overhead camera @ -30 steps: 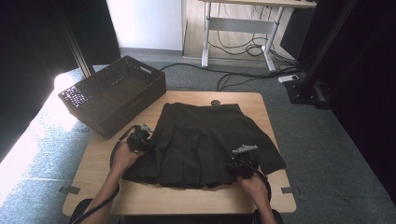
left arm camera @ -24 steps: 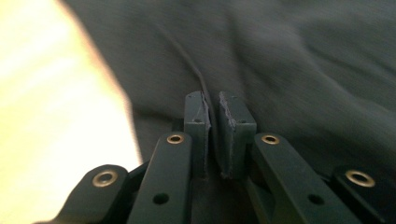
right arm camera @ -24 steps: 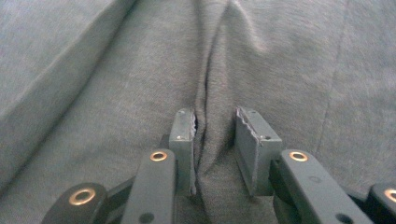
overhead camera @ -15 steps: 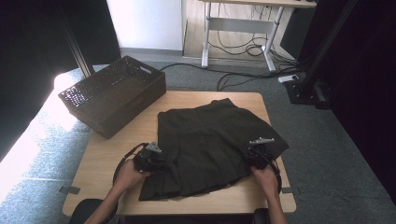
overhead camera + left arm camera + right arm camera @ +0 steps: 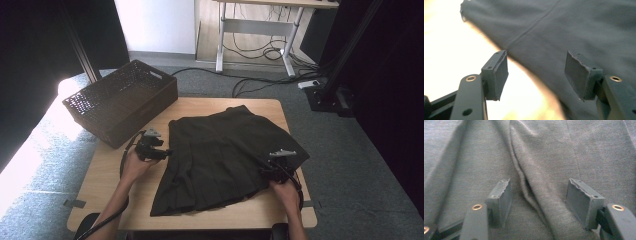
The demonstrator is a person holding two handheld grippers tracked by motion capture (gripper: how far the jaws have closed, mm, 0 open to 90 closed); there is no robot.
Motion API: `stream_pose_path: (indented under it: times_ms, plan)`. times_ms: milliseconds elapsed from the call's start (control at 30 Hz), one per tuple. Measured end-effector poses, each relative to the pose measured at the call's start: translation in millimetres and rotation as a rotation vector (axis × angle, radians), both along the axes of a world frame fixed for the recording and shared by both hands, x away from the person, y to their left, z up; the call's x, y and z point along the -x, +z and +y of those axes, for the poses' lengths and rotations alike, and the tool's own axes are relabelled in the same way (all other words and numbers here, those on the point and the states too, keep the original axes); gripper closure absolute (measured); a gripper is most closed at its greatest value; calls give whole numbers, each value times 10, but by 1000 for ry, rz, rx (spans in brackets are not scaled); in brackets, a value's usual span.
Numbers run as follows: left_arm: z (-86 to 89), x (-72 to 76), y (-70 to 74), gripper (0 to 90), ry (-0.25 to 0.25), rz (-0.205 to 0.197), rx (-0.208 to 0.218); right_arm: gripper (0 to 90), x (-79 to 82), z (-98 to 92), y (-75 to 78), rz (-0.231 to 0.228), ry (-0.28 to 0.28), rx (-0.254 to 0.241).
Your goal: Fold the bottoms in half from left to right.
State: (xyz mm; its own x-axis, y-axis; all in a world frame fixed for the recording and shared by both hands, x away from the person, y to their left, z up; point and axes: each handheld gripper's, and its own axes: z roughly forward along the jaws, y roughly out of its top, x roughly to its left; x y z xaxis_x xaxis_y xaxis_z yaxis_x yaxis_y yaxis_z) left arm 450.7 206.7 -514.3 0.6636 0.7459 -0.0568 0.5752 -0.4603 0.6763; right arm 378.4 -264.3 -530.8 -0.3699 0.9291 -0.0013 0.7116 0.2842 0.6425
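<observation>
My left gripper (image 5: 167, 151) sits at the left edge of the skirt (image 5: 227, 155), which lies spread flat on the table (image 5: 105, 175). Its jaws have just been opening and now stand well apart with nothing clamped between them. In the left gripper view, my left pad (image 5: 499, 72) hangs over bare wood and my right pad (image 5: 579, 73) over dark cloth, so the skirt's edge runs slantwise through the gap ahead of me. A straight seam line crosses the fabric just beyond the pads.

My right gripper (image 5: 267, 169) rests over the skirt's right side, near the table's right edge. Its jaws have also just been opening and stand wide; the pads press on nothing. In the right gripper view (image 5: 537, 197), a raised fold of the grey-looking cloth runs up between my two pads and away from me, and more flat fabric lies on either side of it. The fold passes through the gap, but neither pad bears on it.

Beyond my left gripper and off to its left, the basket (image 5: 120, 100) stands on the far left corner of the table, apart from the skirt. The skirt's narrow end points away from both grippers; its wide hem lies back towards me, between my two hands.
</observation>
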Motion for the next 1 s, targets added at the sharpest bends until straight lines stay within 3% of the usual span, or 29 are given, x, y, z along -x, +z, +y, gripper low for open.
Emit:
stream_pose_path:
  times_ms: [67, 100, 200, 333, 433, 500, 567, 633, 733, 1000]
  plan:
    - [-80, -70, -126, 337, -2, 13, -56, 349, 32, -8, 29, -8, 4, -1]
    - [-100, -76, -157, 327, -1, 14, -63, 347, 48, -13, 46, -11, 4, -1]
    - [-138, -46, -201, 321, 16, 0, -57, 345, 103, -18, 131, -31, 6, -12]
    - [-147, -25, -215, 324, 26, -9, -59, 339, 64, 84, 247, -81, 24, -77]
    - [-148, -11, -217, 330, 49, 4, -51, 263, -73, 253, 158, -52, 60, -83]
    - [-153, 7, -213, 344, 57, 25, -45, 233, -169, 354, 45, -15, 70, -53]
    - [-155, 37, -209, 344, 52, 28, -49, 196, -219, 419, -60, 9, 81, 9]
    - [-141, 72, -216, 343, 49, 39, -36, 191, -213, 415, -95, 17, 75, -2]
    - [-134, 187, -224, 342, 36, 33, -30, 195, -155, 388, -79, 39, 95, 8]
    - [-215, 613, -219, 343, -10, 35, -37, 195, 125, 249, -93, 25, 118, -2]
